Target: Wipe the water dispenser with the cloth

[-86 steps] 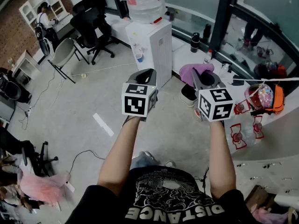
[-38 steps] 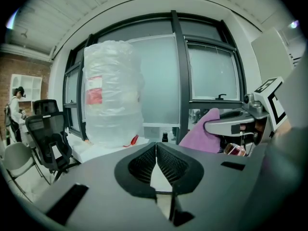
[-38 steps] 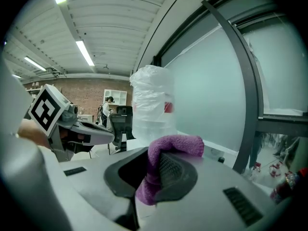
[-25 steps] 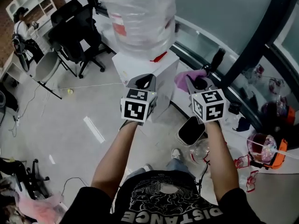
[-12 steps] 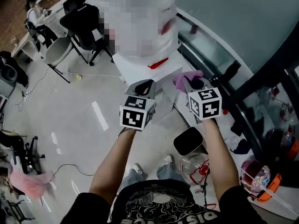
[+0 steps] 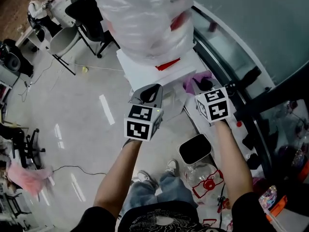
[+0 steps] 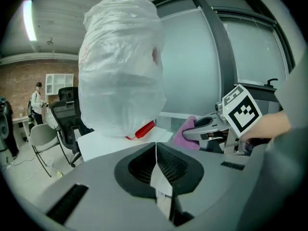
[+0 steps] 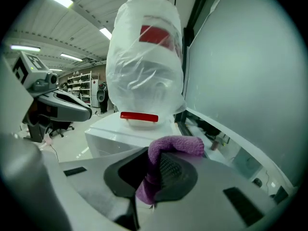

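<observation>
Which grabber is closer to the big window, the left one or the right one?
Right. The right gripper, clamping the purple cloth, sits on the window side of the water dispenser. The left gripper is beside it, farther from the window, toward the open floor.

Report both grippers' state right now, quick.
Left gripper: shut, jaws pressed together, gripping nothing from the scene.
Right gripper: shut on the purple cloth.
</observation>
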`<action>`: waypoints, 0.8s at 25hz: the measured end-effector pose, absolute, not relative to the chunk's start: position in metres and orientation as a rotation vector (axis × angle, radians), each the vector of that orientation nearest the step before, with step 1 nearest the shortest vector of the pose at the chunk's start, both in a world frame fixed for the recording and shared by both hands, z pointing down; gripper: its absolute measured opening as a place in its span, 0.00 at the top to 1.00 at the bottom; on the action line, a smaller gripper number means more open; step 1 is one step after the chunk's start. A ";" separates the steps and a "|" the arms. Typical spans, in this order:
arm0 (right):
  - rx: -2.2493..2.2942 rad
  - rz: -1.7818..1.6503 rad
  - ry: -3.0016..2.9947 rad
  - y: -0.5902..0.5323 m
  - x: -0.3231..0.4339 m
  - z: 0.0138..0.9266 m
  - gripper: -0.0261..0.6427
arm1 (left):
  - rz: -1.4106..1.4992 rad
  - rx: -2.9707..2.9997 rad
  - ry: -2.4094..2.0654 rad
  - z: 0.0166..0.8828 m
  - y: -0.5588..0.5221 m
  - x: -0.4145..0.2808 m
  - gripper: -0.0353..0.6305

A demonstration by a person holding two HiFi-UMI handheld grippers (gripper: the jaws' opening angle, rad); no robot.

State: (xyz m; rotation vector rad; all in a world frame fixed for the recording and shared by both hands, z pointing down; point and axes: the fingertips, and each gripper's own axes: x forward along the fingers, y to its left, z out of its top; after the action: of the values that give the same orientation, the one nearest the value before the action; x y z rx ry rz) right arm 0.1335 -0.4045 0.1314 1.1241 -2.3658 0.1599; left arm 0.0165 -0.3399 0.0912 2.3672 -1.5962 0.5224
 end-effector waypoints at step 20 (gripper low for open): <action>1.174 0.014 -2.447 -0.425 0.108 0.176 0.90 | 0.497 2.422 -1.515 0.201 -0.313 0.021 0.91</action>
State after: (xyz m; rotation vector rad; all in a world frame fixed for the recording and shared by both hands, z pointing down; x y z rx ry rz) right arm 0.1081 -0.4246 0.1761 1.1742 -2.4474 0.0141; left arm 0.0206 -0.3128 0.2013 2.4220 -1.5151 0.4968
